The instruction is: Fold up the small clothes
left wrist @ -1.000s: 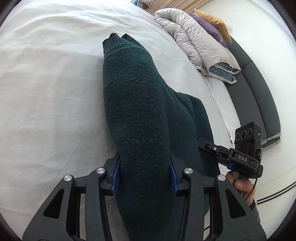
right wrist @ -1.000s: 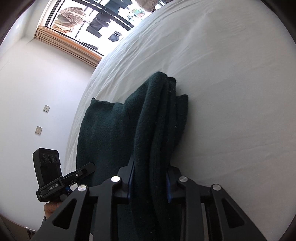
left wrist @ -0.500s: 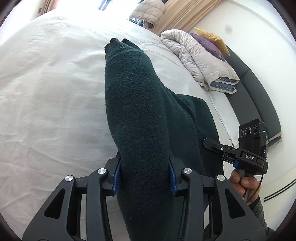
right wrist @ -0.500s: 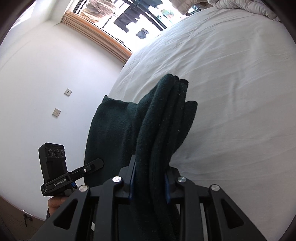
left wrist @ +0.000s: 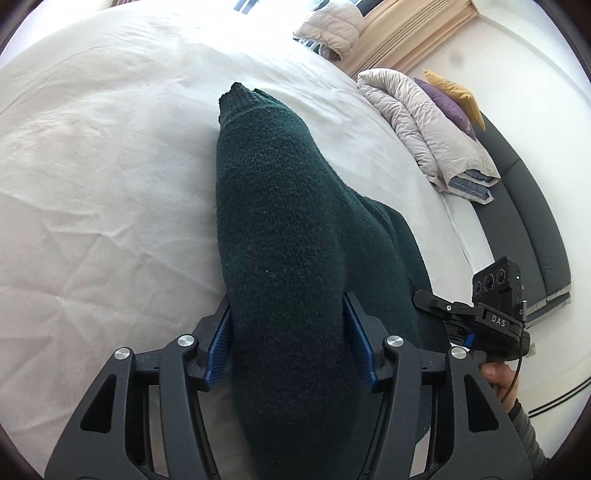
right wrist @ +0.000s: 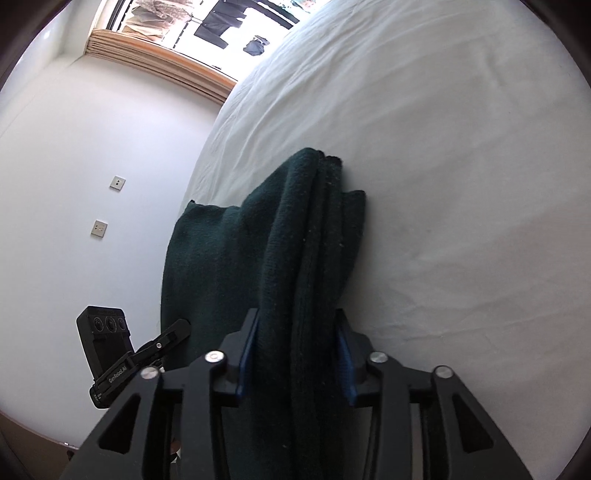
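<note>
Now you hold the dark green knit sweater (left wrist: 284,236) up off the white bed sheet (left wrist: 92,206), a bunched edge clamped between the blue pads of each gripper. Your left gripper (left wrist: 288,332) is closed on a thick roll of the knit, and your right gripper (right wrist: 295,345) is pinched on several stacked layers of the same garment. Compared with a second ago, both views have tipped upward: more of the window (right wrist: 207,22) and the far wall show, and the sweater's free end sits higher against the sheet. That suggests you are lifting and carrying the held edge, probably to lay it over the rest and finish a fold. The garment's lower part hangs between the two tools; whether it touches the bed is hidden. No containers are in view. At the bed's far side lie a folded beige duvet (left wrist: 424,122) and purple and yellow cushions (left wrist: 448,99).
</note>
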The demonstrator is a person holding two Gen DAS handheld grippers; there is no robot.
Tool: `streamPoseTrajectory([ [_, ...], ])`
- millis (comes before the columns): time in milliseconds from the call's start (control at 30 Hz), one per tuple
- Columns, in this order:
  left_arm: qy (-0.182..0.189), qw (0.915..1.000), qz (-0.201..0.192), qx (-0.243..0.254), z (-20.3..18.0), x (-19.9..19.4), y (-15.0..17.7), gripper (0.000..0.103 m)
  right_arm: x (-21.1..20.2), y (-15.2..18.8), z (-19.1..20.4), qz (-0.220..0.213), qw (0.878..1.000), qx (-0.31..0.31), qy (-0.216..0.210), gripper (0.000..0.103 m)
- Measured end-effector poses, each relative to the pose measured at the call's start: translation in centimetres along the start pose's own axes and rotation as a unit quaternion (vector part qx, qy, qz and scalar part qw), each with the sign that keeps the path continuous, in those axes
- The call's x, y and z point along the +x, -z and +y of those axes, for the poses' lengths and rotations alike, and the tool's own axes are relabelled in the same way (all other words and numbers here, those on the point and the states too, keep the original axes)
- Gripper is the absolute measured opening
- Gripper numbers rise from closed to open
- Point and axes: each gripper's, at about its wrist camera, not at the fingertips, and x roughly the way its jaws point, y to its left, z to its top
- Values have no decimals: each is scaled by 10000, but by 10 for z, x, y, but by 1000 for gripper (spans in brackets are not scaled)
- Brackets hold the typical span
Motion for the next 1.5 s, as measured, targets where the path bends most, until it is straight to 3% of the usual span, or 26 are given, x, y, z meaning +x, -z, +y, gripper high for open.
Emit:
streamPoseTrajectory([
  [100, -81, 9999, -88, 62, 0, -4, 2, 59, -21, 8, -2, -239, 9997, 11, 95, 53],
  [200, -530, 9975, -403, 239, -14, -20, 6, 59, -49, 17, 5, -659, 9972, -116, 340, 53],
  [300, -1036, 9889, -864, 626, -39, -48, 19, 59, -61, 24, 34, -875, 9942, -546, 308, 53],
  [400, -1424, 9790, -1066, 1001, -64, -61, 39, 59, -57, 41, 71, -824, 9902, -1128, 49, 53],
  [467, -1568, 9734, -1054, 1297, -81, -61, 56, 59, -46, 54, 82, -696, 9886, -1335, -51, 53],
  [567, -1842, 9663, -858, 1578, -92, -51, 81, 59, -26, 70, 75, -464, 9901, -1307, 235, 53],
  [667, -1914, 9694, -586, 1423, -84, -35, 106, 59, -23, 87, 63, -492, 9878, -1377, 530, 40],
  [733, -1945, 9707, -490, 1322, -74, -29, 117, 60, -29, 97, 61, -579, 9849, -1490, 664, 37],
  [800, -1960, 9706, -588, 1265, -70, -30, 124, 64, -38, 106, 59, -681, 9826, -1547, 775, 37],
  [967, -2318, 9583, -832, 1453, -84, -46, 142, 64, -68, 135, 66, -986, 9693, -1933, 1159, 38],
  [1133, -2452, 9487, -1342, 1480, -108, -87, 162, 64, -105, 166, 98, -1655, 9330, -2719, 1677, 44],
  [1267, -2588, 9315, -1974, 1622, -138, -127, 175, 77, -141, 188, 131, -2463, 8990, -3195, 1703, 71],
  [1333, -2671, 9175, -2399, 1709, -154, -151, 178, 85, -157, 196, 150, -2908, 8786, -3405, 1659, 87],
  [1400, -2813, 8982, -2865, 1791, -173, -179, 187, 100, -175, 207, 166, -3374, 8546, -3604, 1611, 100],
  [1500, -3030, 8598, -3660, 1868, -200, -218, 204, 103, -198, 222, 190, -4066, 8125, -3811, 1709, 103],
])
